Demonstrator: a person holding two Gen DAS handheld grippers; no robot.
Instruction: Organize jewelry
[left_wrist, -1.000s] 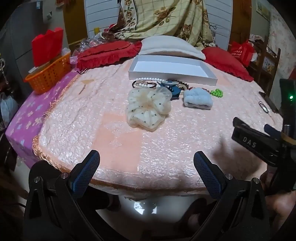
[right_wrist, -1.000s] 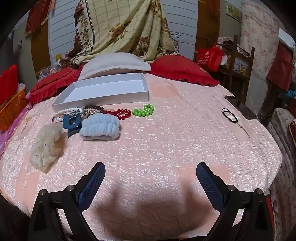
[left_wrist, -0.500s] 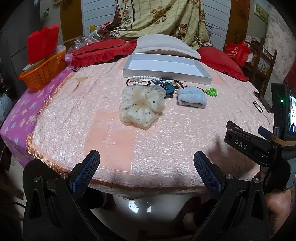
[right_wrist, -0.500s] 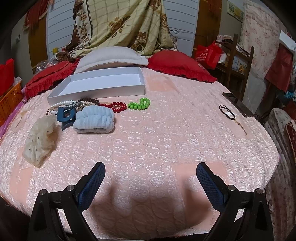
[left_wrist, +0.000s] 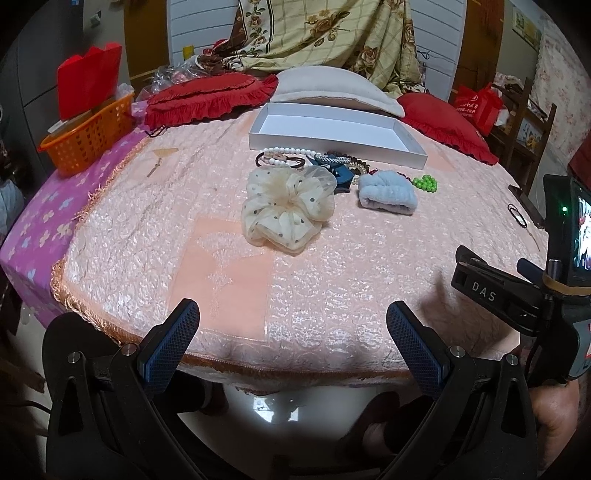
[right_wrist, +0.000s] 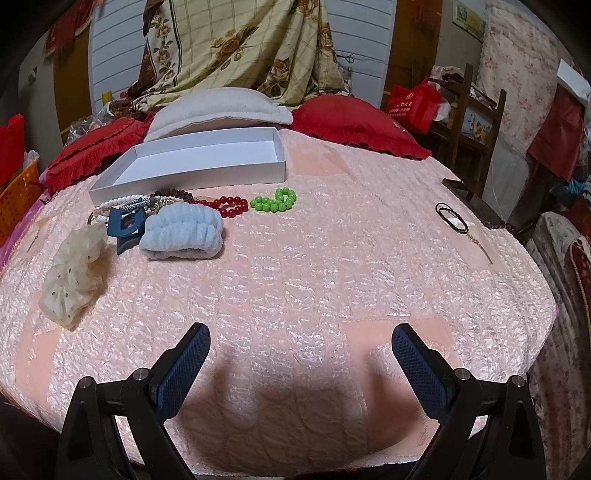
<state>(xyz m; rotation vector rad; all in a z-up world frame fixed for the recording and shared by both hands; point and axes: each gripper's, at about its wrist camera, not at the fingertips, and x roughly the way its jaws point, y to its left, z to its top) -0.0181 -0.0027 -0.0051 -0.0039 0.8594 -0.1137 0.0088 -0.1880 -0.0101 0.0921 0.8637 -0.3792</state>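
Fingers of left gripper spread wide, gripping nothing, hovering at near edge of bed. Fingers of right gripper likewise spread, holding nothing. Ahead of left fingers: cream dotted scrunchie. Just beyond it, touching: blue hair claw, pale blue wristband, pearl string, red beads, green beads. Farther ahead: white box, open. Far right of right fingers: black hair ties.
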